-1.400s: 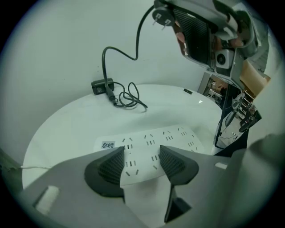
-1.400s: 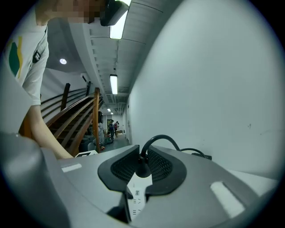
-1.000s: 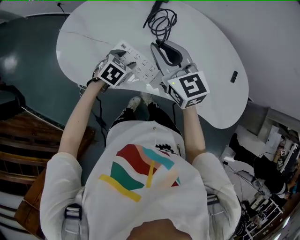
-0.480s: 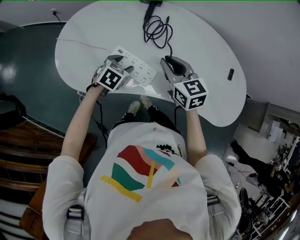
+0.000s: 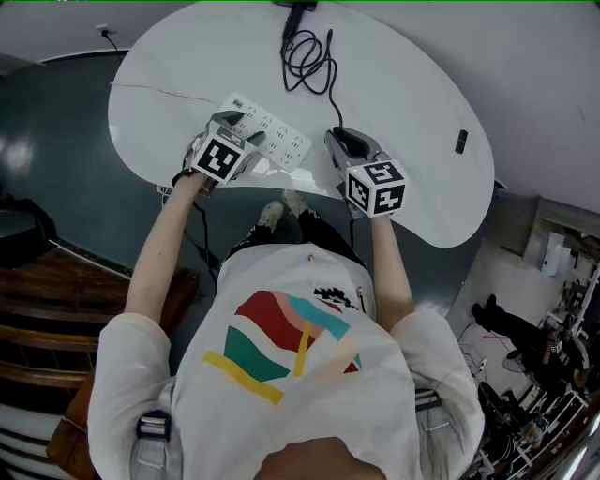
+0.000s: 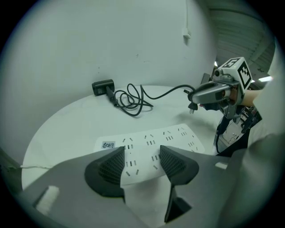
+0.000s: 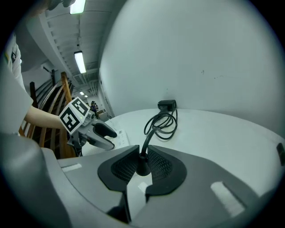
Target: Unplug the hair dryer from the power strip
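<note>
The white power strip (image 5: pixel 274 139) lies near the table's front edge, and my left gripper (image 5: pixel 242 127) is shut on its near end. In the left gripper view the pads (image 6: pixel 108 166) press the power strip (image 6: pixel 153 143) from both sides. My right gripper (image 5: pixel 343 142) is shut on the black plug (image 7: pixel 142 168), which hangs just above the table, right of the strip and out of its sockets. The plug's prongs (image 6: pixel 192 107) show bare. Its cord (image 5: pixel 307 56) runs in loose loops to the dark hair dryer (image 5: pixel 298 11) at the far edge.
The white oval table (image 5: pixel 412 103) ends just below both grippers. A small dark object (image 5: pixel 460 142) lies at the table's right. A thin wire (image 5: pixel 150 89) crosses its left end. Wooden steps (image 5: pixel 37 309) stand left of the person.
My right gripper has sunk toward the table with the plug in it and turned a little. The left gripper and the power strip have stayed put.
</note>
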A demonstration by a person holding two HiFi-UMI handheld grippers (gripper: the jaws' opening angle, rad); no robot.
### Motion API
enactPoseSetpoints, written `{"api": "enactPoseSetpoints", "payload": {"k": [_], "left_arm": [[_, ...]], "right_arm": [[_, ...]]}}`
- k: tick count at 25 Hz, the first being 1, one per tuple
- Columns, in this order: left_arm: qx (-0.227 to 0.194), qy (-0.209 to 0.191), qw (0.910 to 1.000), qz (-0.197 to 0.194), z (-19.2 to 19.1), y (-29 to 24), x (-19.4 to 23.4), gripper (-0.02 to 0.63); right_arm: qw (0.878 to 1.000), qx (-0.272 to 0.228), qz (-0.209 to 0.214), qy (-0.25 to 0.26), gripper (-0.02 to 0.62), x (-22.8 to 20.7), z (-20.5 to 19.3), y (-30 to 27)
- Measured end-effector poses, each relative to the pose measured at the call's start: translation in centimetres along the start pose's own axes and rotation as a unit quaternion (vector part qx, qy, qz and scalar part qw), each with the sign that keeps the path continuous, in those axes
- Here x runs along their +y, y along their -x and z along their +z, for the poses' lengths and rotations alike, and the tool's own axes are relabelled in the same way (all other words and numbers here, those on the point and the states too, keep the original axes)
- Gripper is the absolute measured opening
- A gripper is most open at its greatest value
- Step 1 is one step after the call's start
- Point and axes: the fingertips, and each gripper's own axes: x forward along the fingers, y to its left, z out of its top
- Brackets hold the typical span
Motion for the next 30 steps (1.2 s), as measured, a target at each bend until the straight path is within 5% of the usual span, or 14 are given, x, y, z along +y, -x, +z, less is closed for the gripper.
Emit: {"api": "enactPoseSetpoints", "payload": {"k": [14, 30], "left_arm": [[0.001, 0.001, 1.0, 0.002, 0.1, 0.0, 0.1, 0.245], [-0.004, 0.001, 1.0, 0.002, 0.0, -0.1, -0.1, 0.245]], "right_arm": [[0.986, -0.012, 0.027, -0.163, 0.072, -1.5, -3.5, 0.0], [0.993, 0.038, -0.017, -0.113, 0.084, -1.5, -5.9, -0.7]]}}
